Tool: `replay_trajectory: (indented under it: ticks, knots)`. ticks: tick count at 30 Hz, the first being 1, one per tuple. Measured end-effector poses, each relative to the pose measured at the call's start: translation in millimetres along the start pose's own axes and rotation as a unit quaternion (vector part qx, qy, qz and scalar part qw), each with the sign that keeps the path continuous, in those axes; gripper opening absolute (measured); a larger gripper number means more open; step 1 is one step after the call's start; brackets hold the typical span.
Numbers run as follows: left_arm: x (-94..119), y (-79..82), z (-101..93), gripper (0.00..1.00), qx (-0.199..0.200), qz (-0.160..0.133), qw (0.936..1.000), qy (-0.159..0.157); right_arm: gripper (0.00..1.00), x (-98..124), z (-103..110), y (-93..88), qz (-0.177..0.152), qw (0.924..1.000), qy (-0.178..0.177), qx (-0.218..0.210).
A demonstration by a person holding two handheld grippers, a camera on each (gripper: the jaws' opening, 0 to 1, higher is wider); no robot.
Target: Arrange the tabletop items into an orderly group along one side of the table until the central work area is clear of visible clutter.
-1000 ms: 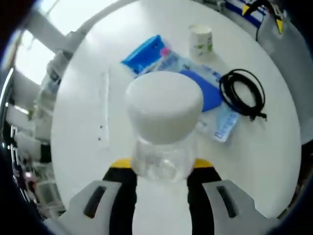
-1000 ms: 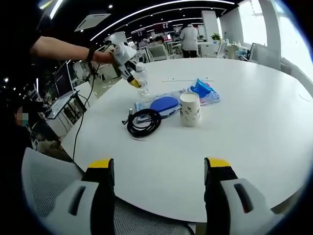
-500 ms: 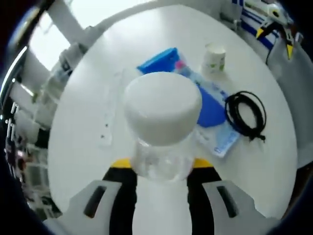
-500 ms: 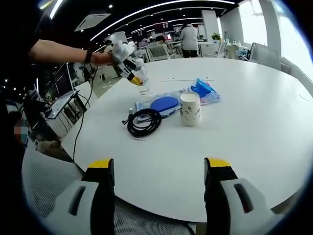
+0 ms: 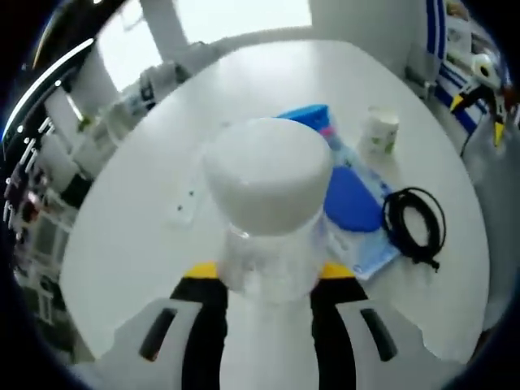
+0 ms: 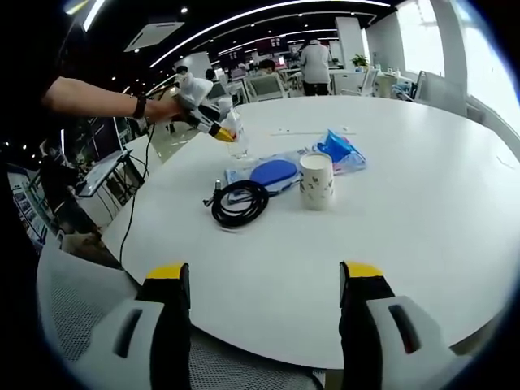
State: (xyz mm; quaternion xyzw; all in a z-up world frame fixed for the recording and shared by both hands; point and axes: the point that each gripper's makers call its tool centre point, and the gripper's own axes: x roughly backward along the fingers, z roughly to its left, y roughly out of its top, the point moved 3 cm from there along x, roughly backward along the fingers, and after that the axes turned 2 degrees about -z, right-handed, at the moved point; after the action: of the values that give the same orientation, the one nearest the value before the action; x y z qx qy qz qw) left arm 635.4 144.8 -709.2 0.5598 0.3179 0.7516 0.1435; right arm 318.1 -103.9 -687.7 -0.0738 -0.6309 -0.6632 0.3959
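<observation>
Since the earlier frames, the left gripper (image 6: 218, 130) has tilted and swung with the clear bottle (image 5: 268, 219) clamped between its jaws. In the left gripper view the table (image 5: 130, 268) and its clutter have slid rightward, chiefly because the camera turned. In the right gripper view the bottle sits at upper left of the frame, just beyond the clutter, its base low over or on the table; which cannot be told.

Left gripper view, left to right: a thin white strip (image 5: 188, 207) lies on the bare table at centre left. The bottle's white cap (image 5: 266, 175) stands at frame centre, with the jaws closed on the clear body below it. Behind it, at upper centre, lies a blue packet (image 5: 313, 118). To its right are a dark blue oval pad (image 5: 353, 199) on a clear plastic pouch (image 5: 370, 248), a paper cup (image 5: 379, 132) at upper right, and a coiled black cable (image 5: 416, 223) at right.

Right gripper view: the right gripper (image 6: 264, 305) rises from the bottom edge, jaws wide apart and holding nothing, well short of the cluster at frame centre.

Judgement: the bottle is mid-relocation; the remaining items await grouping along one side.
</observation>
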Motion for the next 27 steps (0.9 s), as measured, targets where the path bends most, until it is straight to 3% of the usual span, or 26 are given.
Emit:
replay_trajectory:
  ticks: [4,5,8,18,27]
  knots:
    - [1,-11.3,-1.6,0.36,0.014,0.006,0.9999,0.001,0.75,0,0,-0.2,0.001,1.0,0.0,0.001]
    - [-1,-6.8,-0.8,0.36,0.025,-0.013,0.9996,0.001,0.75,0,0,-0.3,0.001,1.0,0.0,0.001]
    - [1,-11.6,-0.1,0.36,0.058,-0.014,0.9982,0.002,0.75,0,0,-0.5,0.001,1.0,0.0,0.0]
    - [1,-19.3,3.6,0.37,0.103,-0.042,0.9937,0.006,0.75,0,0,-1.4,0.003,1.0,0.0,0.002]
    - [-1,-22.8,6.6,0.37,0.118,-0.064,0.9909,0.001,0.75,0,1,-2.1,0.006,1.0,0.0,0.004]
